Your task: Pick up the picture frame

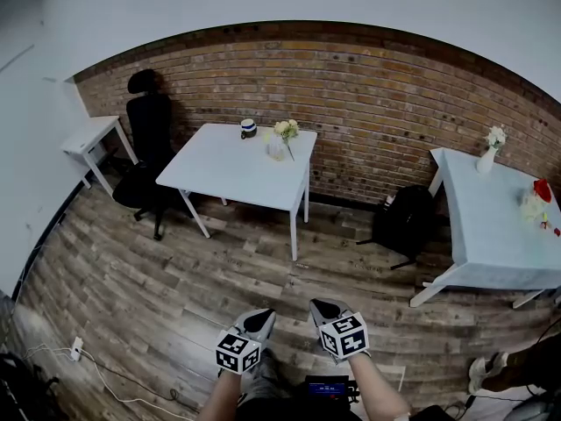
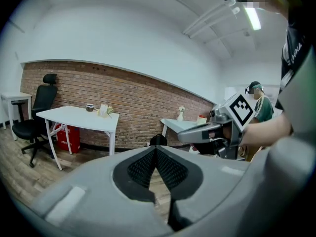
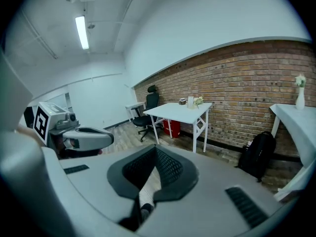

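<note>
At ten o'clock a black office chair (image 1: pixel 149 139) sits by the brick wall. On the white square table (image 1: pixel 219 169) at twelve o'clock, the small pale picture frame (image 1: pixel 275 148) stands near the far edge, just beside pale yellow flowers (image 1: pixel 286 129) and well apart from both grippers. At six o'clock the left gripper (image 1: pixel 261 318) and the right gripper (image 1: pixel 323 309) hover side by side, each with its jaws pressed together on nothing.

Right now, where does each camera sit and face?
Head view: on the person's head, steeply down toward the brick wall; forearms, left gripper, right gripper at bottom.
Left gripper view: past its shut jaws to the white table; right gripper at right.
Right gripper view: past its shut jaws to that table; left gripper at left.
All three share that table.
</note>
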Motion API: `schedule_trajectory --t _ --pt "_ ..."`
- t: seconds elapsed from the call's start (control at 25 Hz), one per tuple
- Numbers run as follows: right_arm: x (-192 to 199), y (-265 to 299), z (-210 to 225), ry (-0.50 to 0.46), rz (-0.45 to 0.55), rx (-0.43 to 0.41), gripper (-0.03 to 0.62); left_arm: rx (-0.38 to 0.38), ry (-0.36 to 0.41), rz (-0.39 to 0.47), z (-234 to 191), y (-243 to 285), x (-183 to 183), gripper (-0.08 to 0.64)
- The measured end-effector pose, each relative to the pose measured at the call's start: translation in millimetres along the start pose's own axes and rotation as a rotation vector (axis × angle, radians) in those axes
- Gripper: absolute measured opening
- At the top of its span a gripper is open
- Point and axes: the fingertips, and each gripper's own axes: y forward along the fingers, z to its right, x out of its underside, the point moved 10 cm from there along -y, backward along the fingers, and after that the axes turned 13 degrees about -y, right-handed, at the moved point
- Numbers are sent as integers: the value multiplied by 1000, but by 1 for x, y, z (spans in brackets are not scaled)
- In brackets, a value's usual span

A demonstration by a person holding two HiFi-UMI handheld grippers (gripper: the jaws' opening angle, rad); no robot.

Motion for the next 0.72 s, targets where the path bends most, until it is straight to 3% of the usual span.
schedule_trajectory --t 0.28,0.72 --pt "-9 39 15 -4 -27 13 8 9 -38 0 -42 28 -10 12" --pt "-66 133 45 -1 -68 55 8 55 -58 -15 -139 74 -72 12"
